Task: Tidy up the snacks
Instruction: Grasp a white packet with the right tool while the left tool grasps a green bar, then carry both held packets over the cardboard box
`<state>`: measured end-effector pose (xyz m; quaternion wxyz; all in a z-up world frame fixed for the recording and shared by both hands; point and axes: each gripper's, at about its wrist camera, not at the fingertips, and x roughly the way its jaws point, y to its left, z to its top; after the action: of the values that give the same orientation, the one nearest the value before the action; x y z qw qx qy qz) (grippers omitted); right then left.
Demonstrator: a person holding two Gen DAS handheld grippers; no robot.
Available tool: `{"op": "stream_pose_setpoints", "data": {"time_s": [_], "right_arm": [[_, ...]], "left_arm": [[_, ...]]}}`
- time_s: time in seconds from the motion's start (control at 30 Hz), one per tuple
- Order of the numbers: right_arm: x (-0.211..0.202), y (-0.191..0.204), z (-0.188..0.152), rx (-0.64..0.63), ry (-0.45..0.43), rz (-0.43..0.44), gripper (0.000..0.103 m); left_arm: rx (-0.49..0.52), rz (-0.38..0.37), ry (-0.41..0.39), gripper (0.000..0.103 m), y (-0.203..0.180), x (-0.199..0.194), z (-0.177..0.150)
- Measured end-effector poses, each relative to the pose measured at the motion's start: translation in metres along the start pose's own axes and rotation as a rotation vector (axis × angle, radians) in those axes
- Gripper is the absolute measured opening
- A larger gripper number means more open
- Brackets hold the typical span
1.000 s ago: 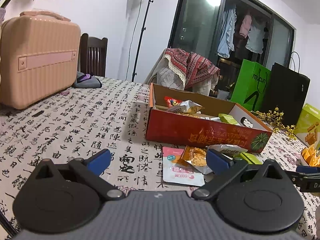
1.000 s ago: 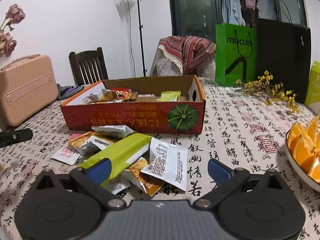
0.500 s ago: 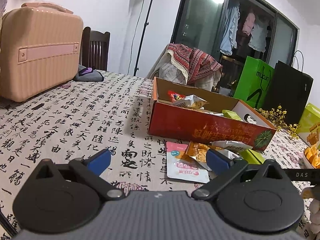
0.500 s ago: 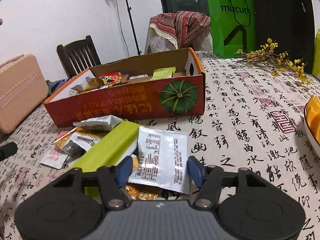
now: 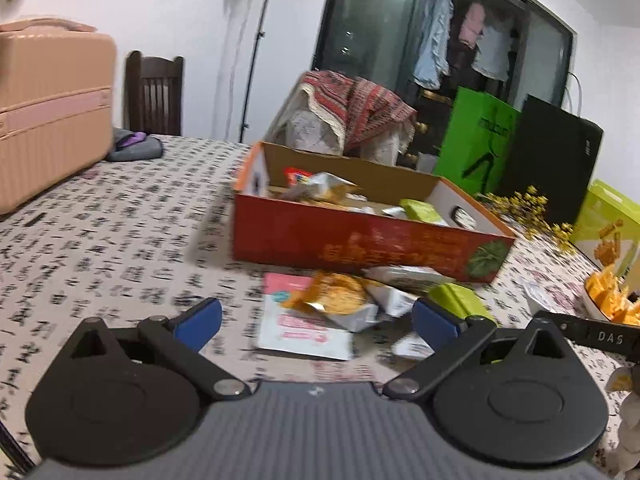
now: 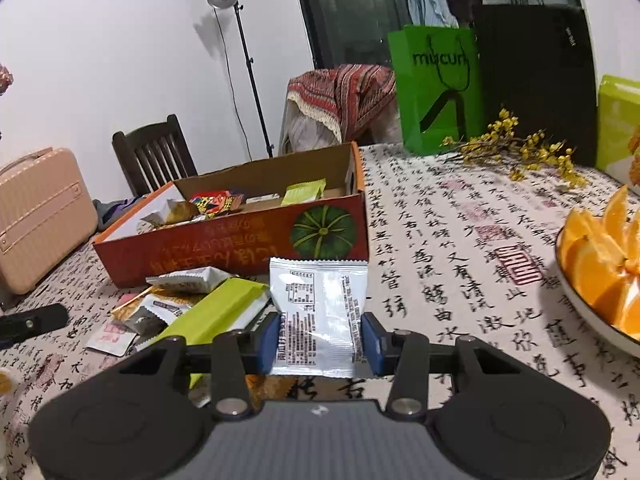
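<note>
Right gripper (image 6: 320, 338) is closing its jaws on a silver snack packet (image 6: 319, 312) at the lower centre of the frame, blue pads touching both its edges. Behind it, at mid-left, the red cardboard box (image 6: 240, 256) is sitting with snacks inside. Left gripper (image 5: 316, 318) is hanging spread wide and empty above the loose packets (image 5: 336, 300).

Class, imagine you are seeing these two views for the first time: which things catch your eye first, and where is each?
In the right wrist view, the silver foil snack packet stands upright between the blue pads of the closing right tool, lifted before the red cardboard box with a green pumpkin print, which already holds snacks. A heap of loose packets lies at the box's front, and a bowl of orange wedges sits at the far right.
</note>
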<state>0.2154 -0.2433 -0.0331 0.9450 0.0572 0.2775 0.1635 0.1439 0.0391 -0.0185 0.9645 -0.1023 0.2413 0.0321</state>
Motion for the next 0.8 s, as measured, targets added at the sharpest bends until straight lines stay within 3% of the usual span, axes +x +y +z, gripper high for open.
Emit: {"op": "stream_pose_setpoints", "data": {"time_s": [0.23, 0.47, 0.53, 0.63, 0.7, 0.8], "right_arm": [[-0.009, -0.014, -0.010, 0.017, -0.006, 0.024, 0.043], [-0.012, -0.030, -0.012, 0.045, -0.014, 0.026, 0.043], [-0.012, -0.033, -0.012, 0.049, -0.016, 0.030, 0.043], [-0.011, -0.036, -0.013, 0.049, -0.020, 0.025, 0.043], [-0.011, -0.038, -0.013, 0.050, -0.025, 0.029, 0.043], [-0.010, -0.039, -0.014, 0.051, -0.022, 0.043, 0.043]], "left_arm": [[0.084, -0.047, 0.021, 0.103, -0.057, 0.011, 0.005], [0.132, -0.005, 0.051, 0.103, -0.101, 0.031, 0.002], [0.143, 0.000, 0.064, 0.099, -0.110, 0.037, -0.001], [0.162, -0.002, 0.097, 0.080, -0.119, 0.045, -0.005], [0.170, -0.010, 0.127, 0.062, -0.124, 0.053, -0.008], [0.171, -0.010, 0.161, 0.050, -0.129, 0.063, -0.011]]}}
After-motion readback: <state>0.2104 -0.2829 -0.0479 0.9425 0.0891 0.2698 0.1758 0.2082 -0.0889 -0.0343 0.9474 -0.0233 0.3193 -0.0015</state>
